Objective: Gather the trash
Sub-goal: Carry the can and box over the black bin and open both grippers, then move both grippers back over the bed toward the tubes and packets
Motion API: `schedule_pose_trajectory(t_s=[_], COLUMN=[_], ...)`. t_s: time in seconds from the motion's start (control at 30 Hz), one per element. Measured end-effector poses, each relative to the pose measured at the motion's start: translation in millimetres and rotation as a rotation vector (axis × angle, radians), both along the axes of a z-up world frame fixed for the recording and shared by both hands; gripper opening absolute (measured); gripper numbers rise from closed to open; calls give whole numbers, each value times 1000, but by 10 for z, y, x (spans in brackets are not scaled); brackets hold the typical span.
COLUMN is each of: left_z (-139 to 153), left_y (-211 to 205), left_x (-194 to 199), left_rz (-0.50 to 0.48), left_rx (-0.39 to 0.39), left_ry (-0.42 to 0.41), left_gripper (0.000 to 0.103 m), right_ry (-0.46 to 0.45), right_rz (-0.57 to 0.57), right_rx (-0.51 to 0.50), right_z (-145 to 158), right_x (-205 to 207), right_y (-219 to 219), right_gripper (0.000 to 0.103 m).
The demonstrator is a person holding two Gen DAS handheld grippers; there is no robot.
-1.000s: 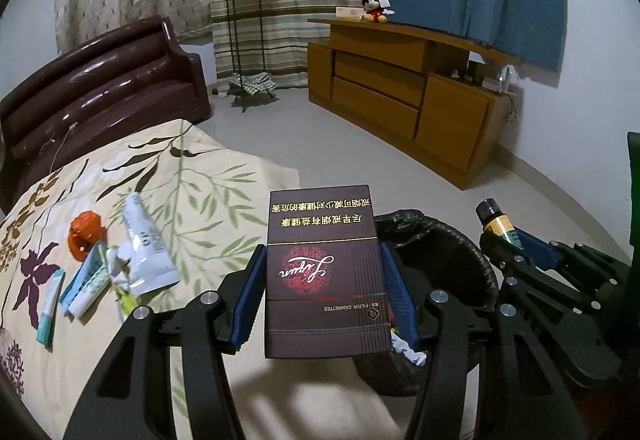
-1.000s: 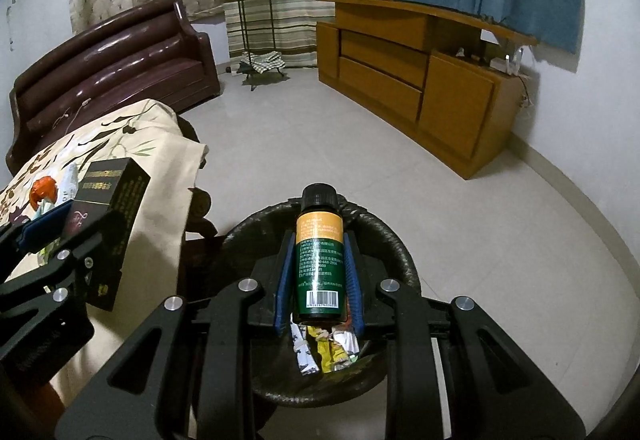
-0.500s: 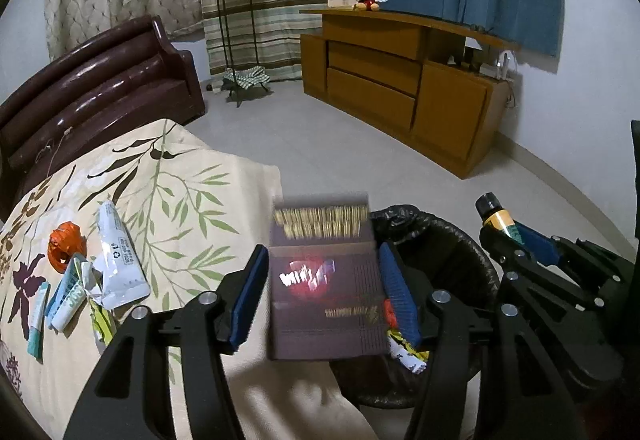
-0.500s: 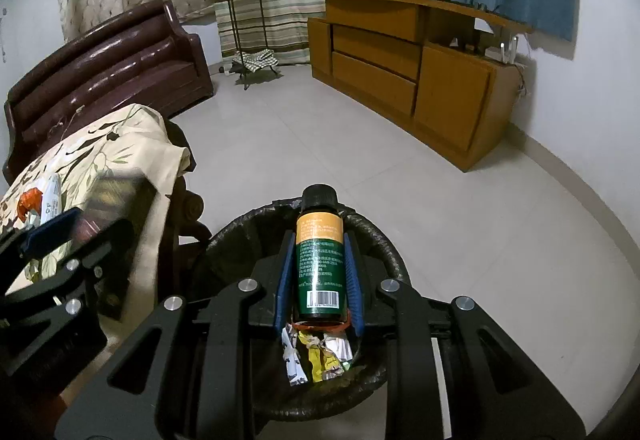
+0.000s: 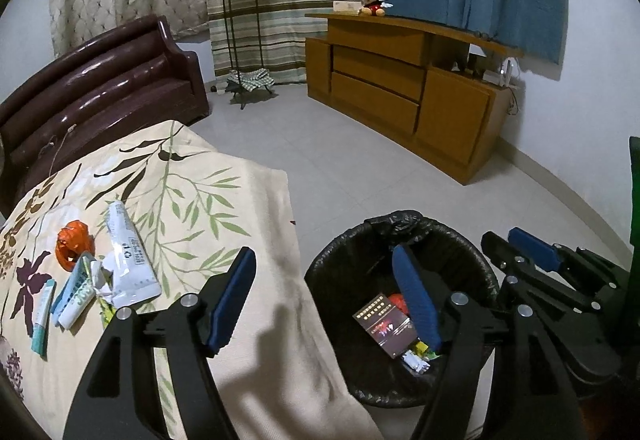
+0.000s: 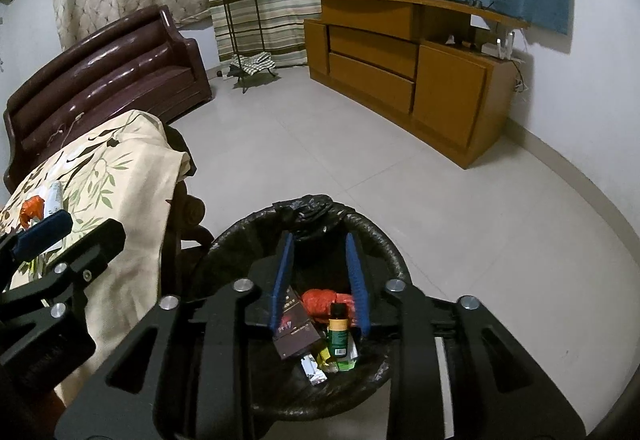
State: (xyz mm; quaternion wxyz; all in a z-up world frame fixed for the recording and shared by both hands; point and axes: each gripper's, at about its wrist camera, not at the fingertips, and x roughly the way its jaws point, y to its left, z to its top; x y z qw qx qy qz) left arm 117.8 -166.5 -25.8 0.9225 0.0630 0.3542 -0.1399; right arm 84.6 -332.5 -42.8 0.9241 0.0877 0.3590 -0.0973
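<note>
The left gripper [image 5: 324, 294] has its two blue rubber pads spread wide apart, and nothing is between them. It hangs over the edge of the soft cream cloth with green leaves [image 5: 208, 207] and the round bin lined with a crinkly black plastic bag [image 5: 400, 224]. The right gripper [image 6: 319, 282] is open too, with nothing in it, and sits right above the bin's mouth.

Down inside the bin lies a flat dark brown cardboard cigarette box [image 6: 294, 332], tilted on its side. Just beside it stands a small green bottle with an orange band and a black cap [image 6: 338, 330]. A crumpled shiny orange wrapper [image 6: 320, 300] sits behind them, and some small foil packets [image 6: 316, 370] lie in front.

More trash is on the cloth, well away from the bin: a squashed white tube [image 5: 128, 260], a scrunched orange wrapper [image 5: 74, 246], a thin blue-green tube [image 5: 42, 316] and a blue and white packet [image 5: 76, 292], all close together.

A shiny dark brown leather sofa [image 5: 100, 83] stands behind the cloth, and a smooth wooden cabinet [image 5: 400, 91] is by the wall.
</note>
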Motion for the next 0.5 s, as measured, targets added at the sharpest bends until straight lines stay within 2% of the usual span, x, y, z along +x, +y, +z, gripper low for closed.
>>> schedule_pose_trajectory(t_s=[0.23,0.5], left_z=[80,128], left_y=[249,807], left_x=[-80,-157], left_rz=[29,121], left_rx=[3,14], left_ry=[-14,-16], left_gripper=[69,69], right_ry=[-6,-3], right_rz=[29,120], right_rx=[13,24], right_z=[35,98], right_x=[-24,12], right_y=[189,643], right_gripper=[39,39])
